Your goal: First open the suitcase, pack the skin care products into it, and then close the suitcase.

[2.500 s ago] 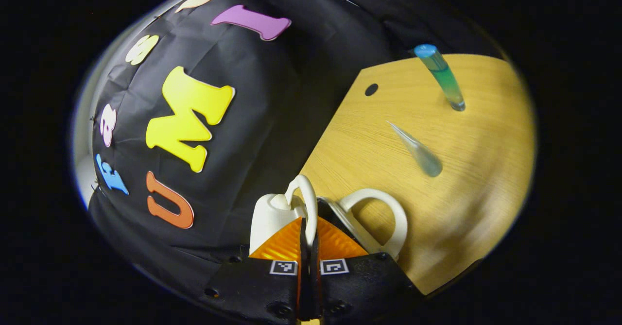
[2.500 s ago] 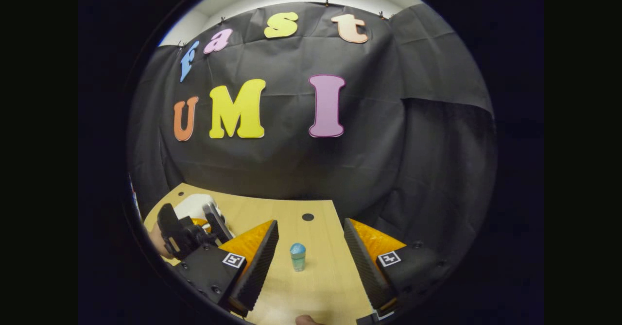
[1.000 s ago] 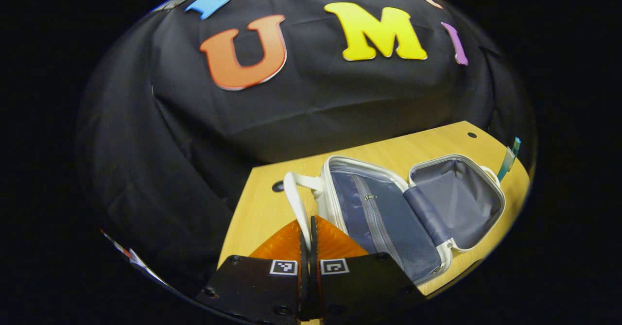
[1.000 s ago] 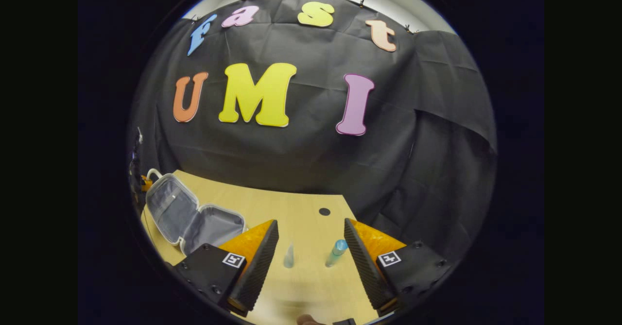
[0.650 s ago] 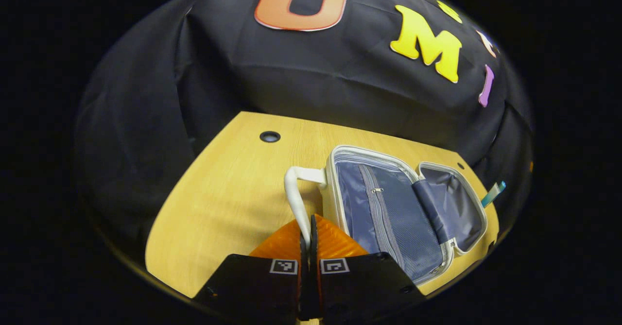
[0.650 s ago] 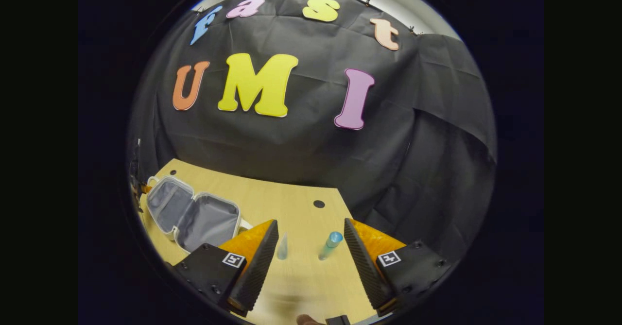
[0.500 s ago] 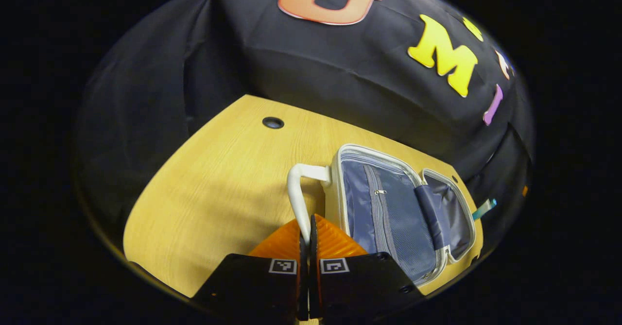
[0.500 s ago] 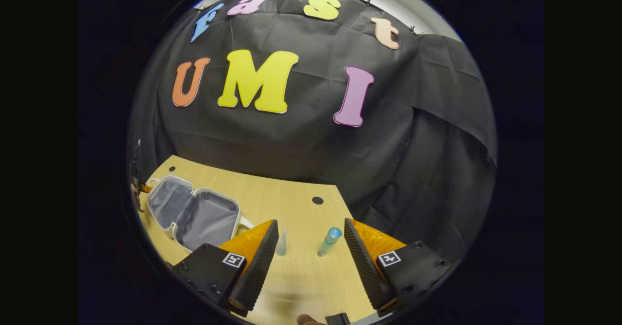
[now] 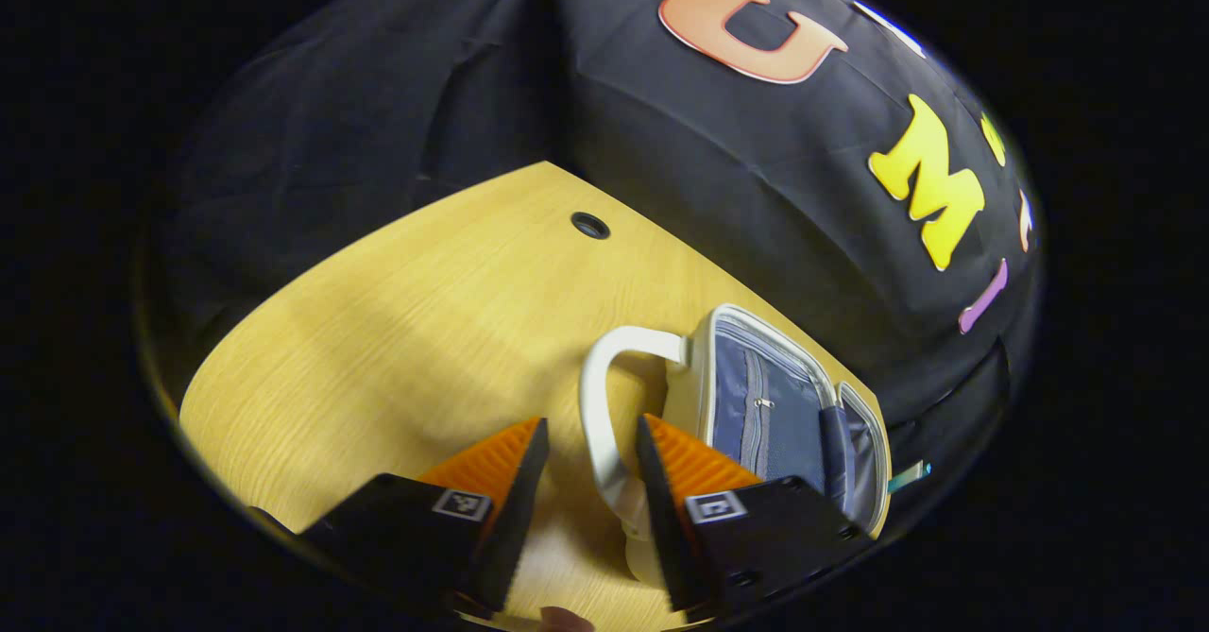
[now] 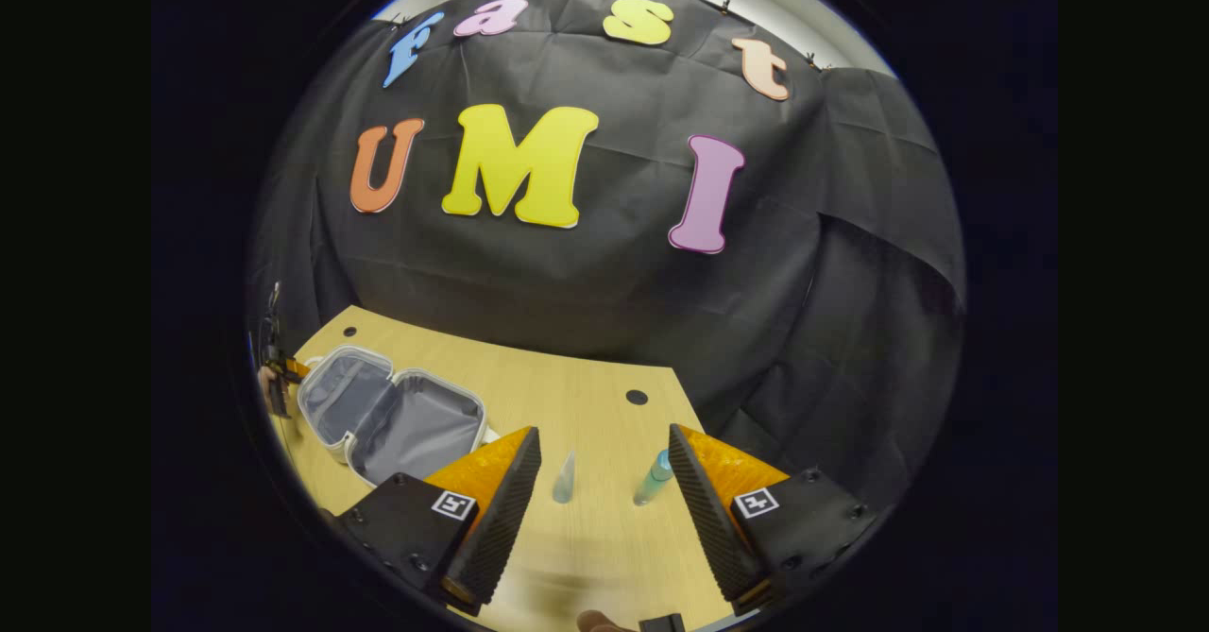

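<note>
The small white suitcase (image 9: pixel 699 396) lies open flat on the wooden table (image 9: pixel 397 330), its grey-blue lining facing up. Its white handle (image 9: pixel 597 405) runs between the fingers of my left gripper (image 9: pixel 590 448), which is open and not pressing on it. In the right gripper view the open suitcase (image 10: pixel 397 415) sits at the left. My right gripper (image 10: pixel 604 457) is open above the table. Between its fingers stand a clear tube (image 10: pixel 564 478) and a blue-capped bottle (image 10: pixel 652 481), farther off. The bottle's blue tip (image 9: pixel 909 476) peeks past the suitcase in the left gripper view.
Round cable holes (image 9: pixel 590 226) (image 10: pixel 637 397) mark the tabletop near its back edge. A hand with the left gripper (image 10: pixel 274 382) shows at the far left of the right gripper view, beside the suitcase.
My left gripper has opened and let go of the suitcase handle, having laid the lid down flat. The right gripper has barely shifted and stays open.
</note>
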A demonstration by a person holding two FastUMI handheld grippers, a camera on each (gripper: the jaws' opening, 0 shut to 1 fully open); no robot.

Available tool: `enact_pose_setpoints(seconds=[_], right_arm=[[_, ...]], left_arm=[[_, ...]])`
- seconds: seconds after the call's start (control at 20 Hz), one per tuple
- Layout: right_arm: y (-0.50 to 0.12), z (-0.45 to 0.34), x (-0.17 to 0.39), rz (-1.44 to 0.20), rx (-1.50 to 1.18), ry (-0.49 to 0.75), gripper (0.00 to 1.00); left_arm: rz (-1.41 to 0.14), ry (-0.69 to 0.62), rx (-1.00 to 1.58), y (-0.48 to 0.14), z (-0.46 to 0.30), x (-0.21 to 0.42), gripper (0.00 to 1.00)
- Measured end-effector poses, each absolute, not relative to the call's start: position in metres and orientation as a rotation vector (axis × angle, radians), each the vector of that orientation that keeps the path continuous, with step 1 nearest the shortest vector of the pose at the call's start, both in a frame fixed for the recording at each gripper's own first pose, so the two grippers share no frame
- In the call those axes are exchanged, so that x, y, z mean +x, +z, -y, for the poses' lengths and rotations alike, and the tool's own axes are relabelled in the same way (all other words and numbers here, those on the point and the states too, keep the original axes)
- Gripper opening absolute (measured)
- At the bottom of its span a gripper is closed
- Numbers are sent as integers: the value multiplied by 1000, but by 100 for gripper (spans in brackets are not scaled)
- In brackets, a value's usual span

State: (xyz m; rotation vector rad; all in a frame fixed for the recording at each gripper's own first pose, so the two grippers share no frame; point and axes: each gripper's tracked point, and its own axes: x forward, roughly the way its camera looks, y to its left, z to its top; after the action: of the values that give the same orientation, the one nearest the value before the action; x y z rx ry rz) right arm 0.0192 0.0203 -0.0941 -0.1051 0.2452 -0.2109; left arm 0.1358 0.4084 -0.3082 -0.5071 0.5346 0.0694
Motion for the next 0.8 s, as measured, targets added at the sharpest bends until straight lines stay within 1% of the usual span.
enact_pose_setpoints(seconds=[0.1,0.3,0.45,0.65,0.8], right_arm=[[-94,-14,20,-235,-89,-193,80],[-94,11,21,-223,-71,-169,80],[-94,30,23,-201,-97,-142,80],[-100,54,25,-194,-80,-97,80],[-107,71,26,-201,-77,-71,80]], left_arm=[[-501,72,-544,-288,-402,124,100],[-424,30,-556,-240,-365,102,98],[-361,-13,-515,-201,-318,94,98],[-320,-96,-417,-168,-230,83,98],[-314,-181,-379,-162,-146,76,98]])
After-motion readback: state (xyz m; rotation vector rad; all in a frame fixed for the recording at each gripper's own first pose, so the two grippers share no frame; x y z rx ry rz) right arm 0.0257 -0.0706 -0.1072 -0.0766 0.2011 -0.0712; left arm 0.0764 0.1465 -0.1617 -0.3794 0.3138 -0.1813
